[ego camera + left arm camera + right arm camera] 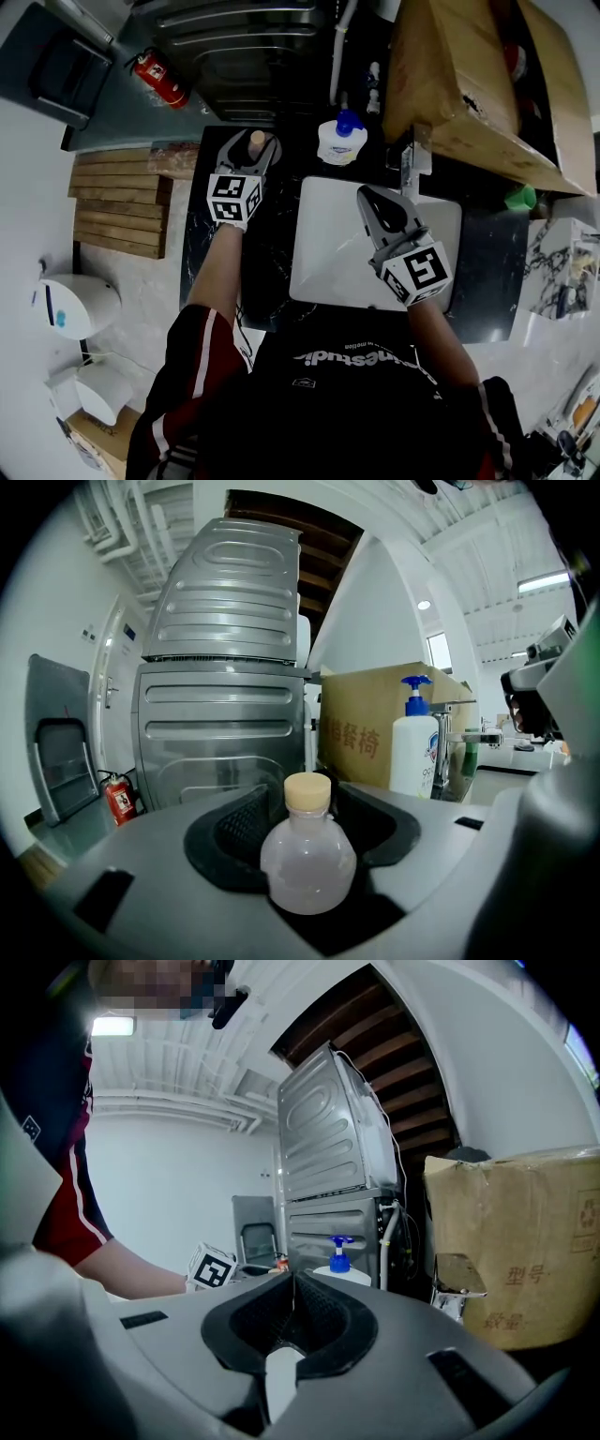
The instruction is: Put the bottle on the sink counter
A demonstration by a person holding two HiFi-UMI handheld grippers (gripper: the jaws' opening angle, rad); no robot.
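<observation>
A small clear bottle (307, 860) with a beige cap (257, 141) stands upright on the black marble sink counter (202, 244), left of the white basin (328, 253). My left gripper (255, 139) (309, 794) is open around it, and a gap shows on either side between the bottle and the black pads (242, 827). My right gripper (367, 194) (293, 1279) hovers over the basin. It is shut, its tips meet, and it holds nothing.
A white soap pump bottle (341, 139) (413, 742) stands behind the basin by the faucet (410, 164). A big cardboard box (469, 84) overhangs the back right. A grey metal appliance (220, 696) rises behind the counter. Wooden slats (117, 202) lie left.
</observation>
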